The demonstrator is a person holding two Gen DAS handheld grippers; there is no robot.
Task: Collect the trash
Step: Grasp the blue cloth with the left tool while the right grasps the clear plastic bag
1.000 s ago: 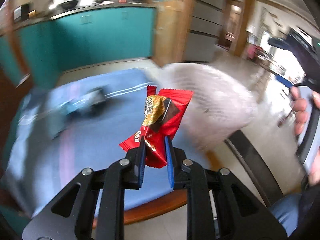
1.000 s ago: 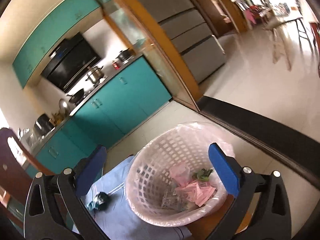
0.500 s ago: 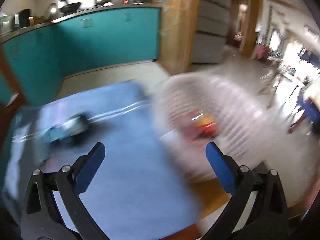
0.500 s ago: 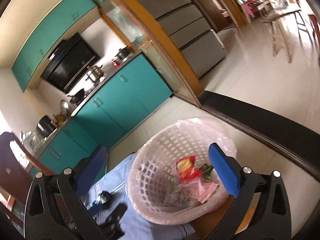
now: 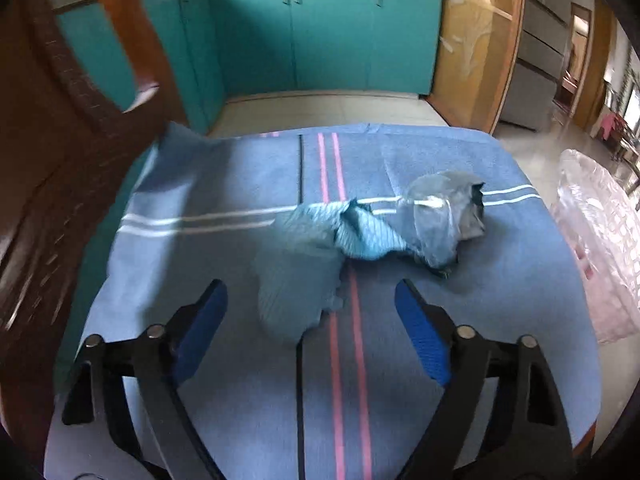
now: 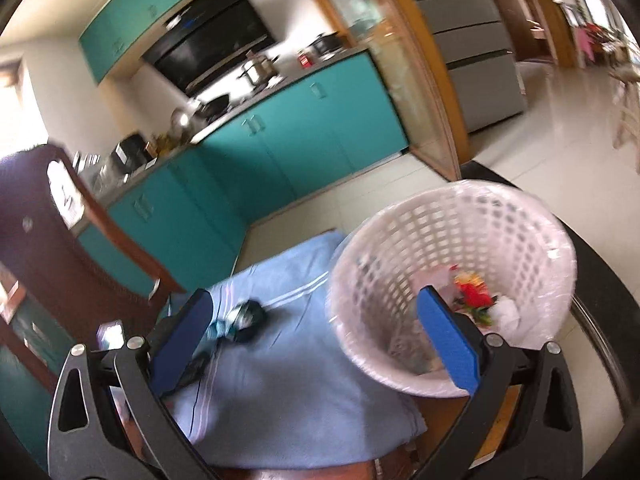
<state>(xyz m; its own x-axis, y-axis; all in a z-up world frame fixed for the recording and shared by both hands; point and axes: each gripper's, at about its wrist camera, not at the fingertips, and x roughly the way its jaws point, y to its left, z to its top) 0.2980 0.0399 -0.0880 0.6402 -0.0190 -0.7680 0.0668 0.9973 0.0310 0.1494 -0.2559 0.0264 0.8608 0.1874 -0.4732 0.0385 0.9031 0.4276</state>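
Left wrist view: the left gripper (image 5: 311, 322) is pointing down over a counter draped w/ a blue striped cloth (image 5: 224, 264). Its 2 blue pads are standing wide apart w/ nothing pinched between them; the jaws have just been closing a little. Just beyond the pads, crumpled trash (image 5: 372, 228) is lying on the cloth: light blue wrapping twisted together w/ a clear, greyish plastic bag, slightly blurred. A white lattice basket (image 5: 596, 240) w/ a plastic liner is showing at the right edge, beside the cloth. Teal cabinets (image 5: 320, 36) are lining the far wall.

Right wrist view: the right gripper (image 6: 316, 336) is also gaping wide, empty. Between its pads, to the right, the basket (image 6: 400, 264) is tilting its mouth toward the camera, its base on the counter edge. Inside it a red snack wrapper (image 6: 474, 294) is lying among other scraps. The crumpled trash (image 6: 240, 322) is sitting on the cloth (image 6: 300, 380) left of the basket, apart from it. Part of the left gripper's black frame is showing below it.
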